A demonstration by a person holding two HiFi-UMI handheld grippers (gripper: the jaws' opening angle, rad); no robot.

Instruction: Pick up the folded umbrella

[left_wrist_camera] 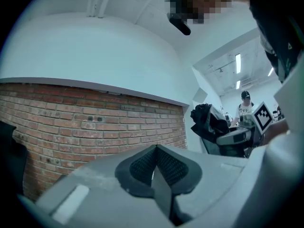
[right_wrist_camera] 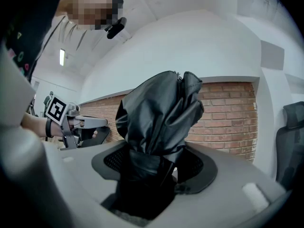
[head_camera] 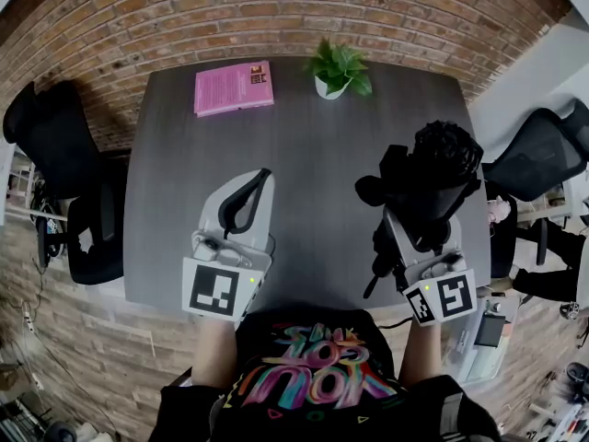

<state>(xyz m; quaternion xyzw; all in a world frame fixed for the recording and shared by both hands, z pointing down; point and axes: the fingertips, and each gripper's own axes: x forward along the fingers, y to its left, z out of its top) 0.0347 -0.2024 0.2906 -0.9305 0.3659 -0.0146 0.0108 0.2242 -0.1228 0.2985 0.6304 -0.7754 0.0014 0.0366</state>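
I've got the right gripper clamped round the umbrella, up off the table and level so it can't slip, while my left gripper sits closed and empty, out of the way.

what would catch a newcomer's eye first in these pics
The black folded umbrella stands out, clamped in the right gripper and held over the grey table's right side. The left gripper beside it is shut and empty. At the table's far edge lie a pink book and a small potted plant.
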